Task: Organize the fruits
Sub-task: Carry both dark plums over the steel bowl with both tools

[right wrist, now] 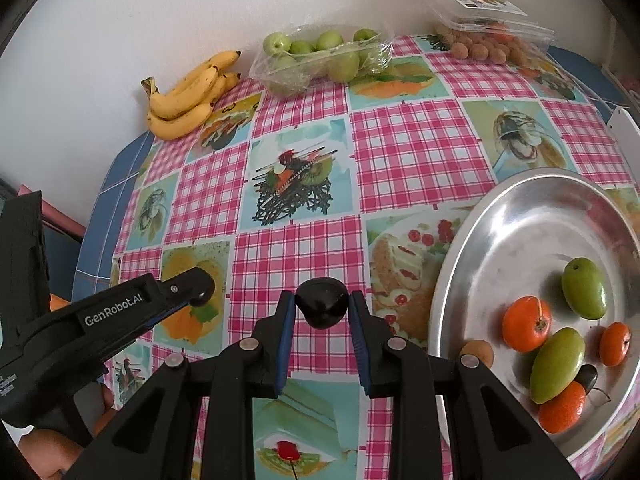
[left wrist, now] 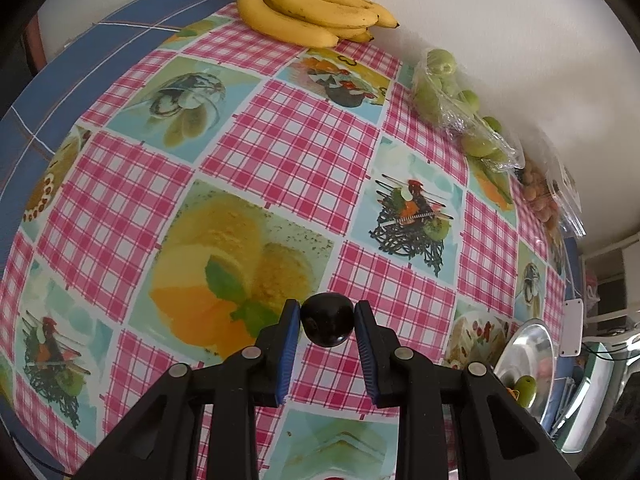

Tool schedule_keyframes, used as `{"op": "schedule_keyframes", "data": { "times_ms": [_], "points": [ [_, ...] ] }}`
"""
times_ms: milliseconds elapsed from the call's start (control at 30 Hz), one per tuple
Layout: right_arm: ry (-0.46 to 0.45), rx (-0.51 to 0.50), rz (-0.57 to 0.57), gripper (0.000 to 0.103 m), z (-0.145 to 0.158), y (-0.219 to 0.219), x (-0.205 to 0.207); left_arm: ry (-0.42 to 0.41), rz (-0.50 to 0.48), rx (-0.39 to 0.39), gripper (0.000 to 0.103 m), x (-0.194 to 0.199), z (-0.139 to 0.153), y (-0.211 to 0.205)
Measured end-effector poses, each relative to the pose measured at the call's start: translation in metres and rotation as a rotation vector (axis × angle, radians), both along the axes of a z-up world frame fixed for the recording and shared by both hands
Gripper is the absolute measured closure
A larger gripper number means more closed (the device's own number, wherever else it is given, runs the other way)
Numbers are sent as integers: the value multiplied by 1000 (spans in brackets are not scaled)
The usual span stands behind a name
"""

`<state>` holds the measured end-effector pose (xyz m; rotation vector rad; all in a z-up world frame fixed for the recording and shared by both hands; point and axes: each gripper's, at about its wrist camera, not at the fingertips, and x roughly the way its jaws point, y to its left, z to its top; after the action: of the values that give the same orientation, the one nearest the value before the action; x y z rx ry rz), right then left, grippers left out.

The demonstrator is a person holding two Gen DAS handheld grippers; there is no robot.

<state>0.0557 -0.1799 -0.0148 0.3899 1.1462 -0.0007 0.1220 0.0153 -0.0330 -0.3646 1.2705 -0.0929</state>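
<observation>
My left gripper and right gripper each pinch a dark plum at the tips; either could slip before reaching the tray

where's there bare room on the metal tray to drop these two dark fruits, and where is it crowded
The metal tray is bare across its upper and left part, from the rim down to the green fruit and the orange fruit. Its lower right is crowded with fruit lying close together. The middle of the tablecloth is also free, between the bananas and the tray.
</observation>
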Motion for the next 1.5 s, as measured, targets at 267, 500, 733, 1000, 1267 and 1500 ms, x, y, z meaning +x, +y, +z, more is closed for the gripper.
{"op": "schedule_keyframes", "data": {
  "times_ms": [267, 500, 733, 1000, 1267, 1500],
  "points": [
    [2, -3, -32, 75, 4, -18, -3, -8, 0, 11, 73, 0, 1, -3],
    [10, -13, -85, 75, 5, -42, -8, -13, -24, 11, 73, -3, 2, -14],
    [8, -13, -147, 75, 8, -68, -13, -27, -76, 28, 73, -9, 4, -34],
    [-1, 4, -235, 75, 15, -100, -24, -40, -191, 20, 73, -25, 9, -77],
    [40, 1, -356, 75, 10, -136, -41, -68, -326, 46, 73, -47, 15, -122],
    [74, -7, -471, 75, 5, -169, -60, -96, -438, 70, 73, -65, 18, -155]
  ]
}}
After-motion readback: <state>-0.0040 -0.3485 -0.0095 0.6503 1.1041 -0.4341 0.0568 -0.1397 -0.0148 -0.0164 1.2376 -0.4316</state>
